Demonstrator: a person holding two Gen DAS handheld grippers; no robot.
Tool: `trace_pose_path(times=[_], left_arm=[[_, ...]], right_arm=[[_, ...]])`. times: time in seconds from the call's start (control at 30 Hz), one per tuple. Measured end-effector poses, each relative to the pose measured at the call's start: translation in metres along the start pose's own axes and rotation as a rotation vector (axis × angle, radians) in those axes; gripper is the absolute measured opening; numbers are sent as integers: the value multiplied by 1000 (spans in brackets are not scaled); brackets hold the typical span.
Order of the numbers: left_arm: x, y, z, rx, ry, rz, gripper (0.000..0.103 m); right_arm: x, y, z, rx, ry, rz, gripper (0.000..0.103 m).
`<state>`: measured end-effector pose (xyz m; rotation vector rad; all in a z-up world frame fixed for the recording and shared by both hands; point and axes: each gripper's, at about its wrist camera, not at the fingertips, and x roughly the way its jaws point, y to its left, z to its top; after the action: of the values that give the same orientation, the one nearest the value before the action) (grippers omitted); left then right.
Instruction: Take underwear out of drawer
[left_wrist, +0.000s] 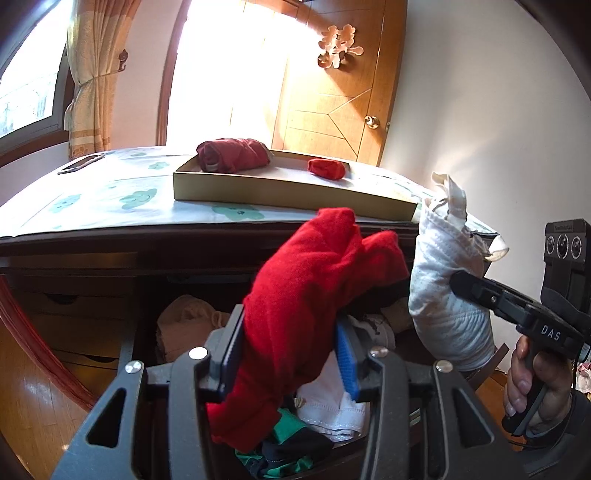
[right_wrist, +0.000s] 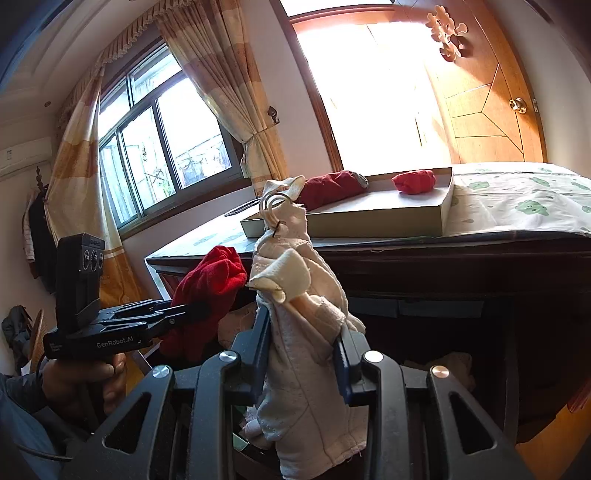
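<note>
On the dresser top (left_wrist: 110, 199), a tray (left_wrist: 280, 192) with two red bundles (left_wrist: 232, 154).

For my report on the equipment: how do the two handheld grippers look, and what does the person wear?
Both grippers are black with blue finger pads. The right gripper reads "DAS", the left gripper "GenRobot.AI"; each carries a three-lens camera block. Sleeves look grey-blue.

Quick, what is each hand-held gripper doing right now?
Left hand-held gripper: closed on the red underwear.
Right hand-held gripper: closed on the white underwear.
</note>
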<state>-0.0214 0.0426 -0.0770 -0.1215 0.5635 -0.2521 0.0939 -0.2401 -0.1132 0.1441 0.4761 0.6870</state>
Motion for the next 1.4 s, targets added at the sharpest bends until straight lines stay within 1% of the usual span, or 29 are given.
trace_pose_path(times=[0.47, 0.9, 1.4], left_arm=[[-10, -1, 3, 14, -52, -1, 43], [-26, -5, 8, 42, -138, 1, 43], [-36, -5, 11, 50, -200, 8, 43]], right_arm=[[-9, 5, 1, -13, -43, 2, 33], [-20, 10, 3, -37, -93, 18, 33], [-31, 16, 4, -56, -142, 39, 33]])
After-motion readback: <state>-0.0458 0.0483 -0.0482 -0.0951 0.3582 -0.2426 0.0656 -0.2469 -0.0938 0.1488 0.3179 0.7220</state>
